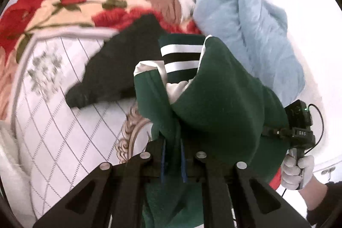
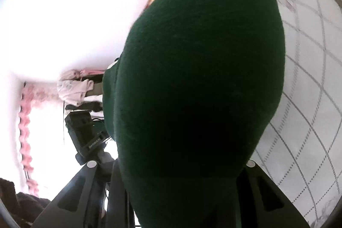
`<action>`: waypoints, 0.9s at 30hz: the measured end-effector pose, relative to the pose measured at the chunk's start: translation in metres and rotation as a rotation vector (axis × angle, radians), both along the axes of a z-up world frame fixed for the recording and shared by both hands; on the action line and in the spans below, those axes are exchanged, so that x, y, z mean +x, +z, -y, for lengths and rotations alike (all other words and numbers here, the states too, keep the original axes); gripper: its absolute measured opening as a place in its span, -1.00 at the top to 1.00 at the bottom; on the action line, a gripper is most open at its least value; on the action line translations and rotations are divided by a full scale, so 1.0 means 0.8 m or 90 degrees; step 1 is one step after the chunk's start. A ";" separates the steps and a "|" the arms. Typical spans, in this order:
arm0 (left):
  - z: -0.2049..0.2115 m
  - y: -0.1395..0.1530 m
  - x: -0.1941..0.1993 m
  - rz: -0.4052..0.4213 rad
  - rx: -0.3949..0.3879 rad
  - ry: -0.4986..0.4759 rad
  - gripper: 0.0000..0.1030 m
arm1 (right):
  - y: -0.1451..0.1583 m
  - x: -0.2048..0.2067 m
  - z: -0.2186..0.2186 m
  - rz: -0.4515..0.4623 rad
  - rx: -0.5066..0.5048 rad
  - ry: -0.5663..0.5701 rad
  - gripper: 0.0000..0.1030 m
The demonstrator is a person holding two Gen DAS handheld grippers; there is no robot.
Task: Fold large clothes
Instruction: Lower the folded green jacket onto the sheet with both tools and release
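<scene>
A dark green sweater [image 1: 213, 104] with a white-striped cuff [image 1: 181, 57] and white lining hangs bunched from my left gripper [image 1: 173, 155], which is shut on its fabric above the bed. In the right wrist view the same green sweater [image 2: 198, 78] drapes over my right gripper and hides its fingers; the cloth seems clamped there. The right gripper's body and the gloved hand [image 1: 297, 168] holding it show at the right of the left wrist view, against the sweater's edge.
A white quilted bedspread [image 1: 64, 131] with grid lines lies below. A black garment [image 1: 115, 69] lies on it. A red floral blanket [image 1: 53, 3] and a light blue garment [image 1: 252, 20] lie beyond. Pink curtains [image 2: 25, 131] hang at the left.
</scene>
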State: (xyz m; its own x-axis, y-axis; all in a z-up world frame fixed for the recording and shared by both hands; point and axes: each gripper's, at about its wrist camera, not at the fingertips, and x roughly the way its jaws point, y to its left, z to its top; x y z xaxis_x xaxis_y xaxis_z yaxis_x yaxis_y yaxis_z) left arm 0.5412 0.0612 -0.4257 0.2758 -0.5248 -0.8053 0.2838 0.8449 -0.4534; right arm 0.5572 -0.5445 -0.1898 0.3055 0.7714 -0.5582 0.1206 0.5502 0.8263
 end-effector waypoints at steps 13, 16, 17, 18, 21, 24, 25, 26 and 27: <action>-0.072 0.057 0.155 0.091 0.008 0.105 0.84 | 0.081 0.239 -0.075 0.070 0.013 0.088 0.43; -0.088 -0.005 0.210 0.056 0.013 0.141 0.84 | 0.020 0.354 -0.099 0.042 0.012 0.110 0.44; -0.093 -0.033 0.228 0.033 0.013 0.151 0.84 | -0.008 0.385 -0.109 0.027 0.010 0.118 0.44; -0.098 -0.062 0.242 0.010 0.022 0.164 0.84 | -0.032 0.420 -0.119 0.011 0.011 0.127 0.44; -0.113 -0.163 0.274 -0.073 0.056 0.182 0.80 | -0.096 0.473 -0.125 -0.034 -0.009 0.133 0.43; -0.113 -0.213 0.281 -0.109 0.053 0.167 0.65 | -0.134 0.501 -0.120 -0.047 -0.012 0.133 0.33; -0.110 -0.218 0.282 -0.113 0.055 0.161 0.62 | -0.139 0.498 -0.120 -0.049 -0.015 0.134 0.30; -0.109 -0.217 0.283 -0.115 0.055 0.159 0.61 | -0.144 0.500 -0.120 -0.052 -0.020 0.133 0.22; -0.109 -0.214 0.283 -0.119 0.057 0.164 0.57 | -0.147 0.499 -0.119 -0.055 -0.026 0.132 0.14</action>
State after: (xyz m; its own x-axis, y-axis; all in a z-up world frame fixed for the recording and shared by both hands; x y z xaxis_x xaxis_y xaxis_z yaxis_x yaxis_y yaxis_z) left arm 0.7673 0.1482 -0.5973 0.2329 -0.3817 -0.8945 -0.0264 0.9169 -0.3981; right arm 0.9567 -0.4489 -0.3078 0.0919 0.7886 -0.6080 0.0709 0.6038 0.7940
